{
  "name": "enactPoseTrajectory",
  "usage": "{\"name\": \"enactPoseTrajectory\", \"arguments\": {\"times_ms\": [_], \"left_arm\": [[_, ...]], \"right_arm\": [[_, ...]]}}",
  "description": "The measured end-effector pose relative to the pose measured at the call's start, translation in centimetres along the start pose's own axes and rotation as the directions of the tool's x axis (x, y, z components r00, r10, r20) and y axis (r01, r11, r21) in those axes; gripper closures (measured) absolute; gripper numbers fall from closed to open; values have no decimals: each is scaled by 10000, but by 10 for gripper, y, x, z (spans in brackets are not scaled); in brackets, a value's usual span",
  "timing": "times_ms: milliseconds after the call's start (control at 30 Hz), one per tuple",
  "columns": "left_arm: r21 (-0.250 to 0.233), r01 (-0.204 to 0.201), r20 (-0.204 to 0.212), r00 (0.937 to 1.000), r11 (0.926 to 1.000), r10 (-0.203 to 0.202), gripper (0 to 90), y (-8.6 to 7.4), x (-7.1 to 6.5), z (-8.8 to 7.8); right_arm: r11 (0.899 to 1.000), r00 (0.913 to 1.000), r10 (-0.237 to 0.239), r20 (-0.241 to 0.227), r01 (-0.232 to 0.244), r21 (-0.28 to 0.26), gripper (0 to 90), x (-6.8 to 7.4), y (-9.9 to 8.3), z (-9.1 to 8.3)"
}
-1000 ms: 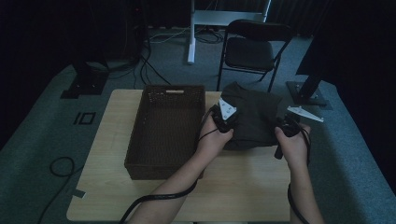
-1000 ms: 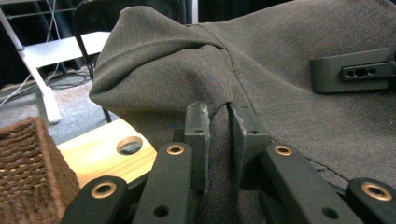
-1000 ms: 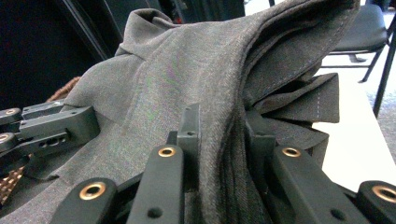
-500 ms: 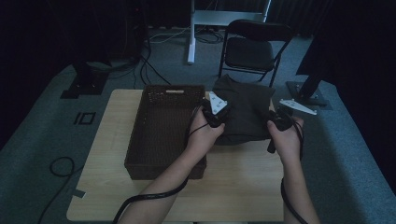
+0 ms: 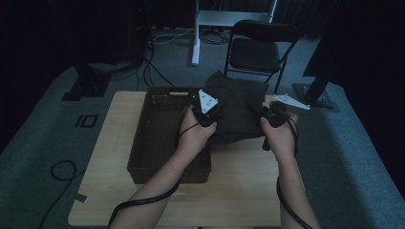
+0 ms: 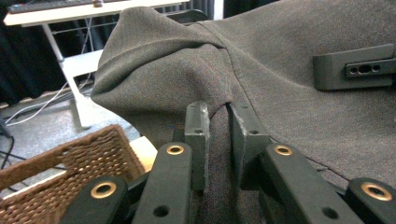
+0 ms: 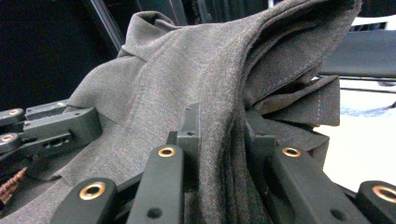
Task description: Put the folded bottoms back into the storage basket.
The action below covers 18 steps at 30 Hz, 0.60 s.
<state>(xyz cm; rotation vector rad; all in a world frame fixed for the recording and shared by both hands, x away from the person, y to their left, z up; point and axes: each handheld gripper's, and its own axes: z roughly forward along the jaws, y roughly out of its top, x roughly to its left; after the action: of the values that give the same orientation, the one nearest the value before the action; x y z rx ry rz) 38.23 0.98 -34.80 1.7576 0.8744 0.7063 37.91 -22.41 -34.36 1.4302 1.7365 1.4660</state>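
Dim table [image 5: 119, 157] light: we have lifted the folded dark garment [image 5: 241, 107] since a second ago, closer to the wicker basket [image 5: 157, 138]. Left gripper [image 6: 218, 122] and right gripper [image 7: 219, 128] both pinch its near edge, so we judge it ready to go into the basket.

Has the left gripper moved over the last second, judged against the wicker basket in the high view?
Yes. The left gripper, shut on the dark garment, has moved away from the person, up the basket's right rim toward its far corner.
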Motion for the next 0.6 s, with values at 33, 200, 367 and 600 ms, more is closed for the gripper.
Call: {"name": "enactPoseTrajectory", "arguments": {"times_ms": [33,200,367,600], "left_arm": [[-10,55,-26,10000,10000,-55,792,-1,3,-1],[75,75,-186,9998,9999,-73,792,-5,16,-9],[105,128,-348,9993,9999,-124,792,-7,28,-19],[167,161,-530,9985,9997,-152,792,-11,42,-27]], "right_arm": [[10000,10000,-4,-48,4,-23,734,3,0,2],[9999,9997,-105,-219,106,20,734,15,-1,12],[9999,9991,-116,-412,118,41,734,27,-2,21],[9995,9978,-255,-606,265,154,734,43,2,31]]}}
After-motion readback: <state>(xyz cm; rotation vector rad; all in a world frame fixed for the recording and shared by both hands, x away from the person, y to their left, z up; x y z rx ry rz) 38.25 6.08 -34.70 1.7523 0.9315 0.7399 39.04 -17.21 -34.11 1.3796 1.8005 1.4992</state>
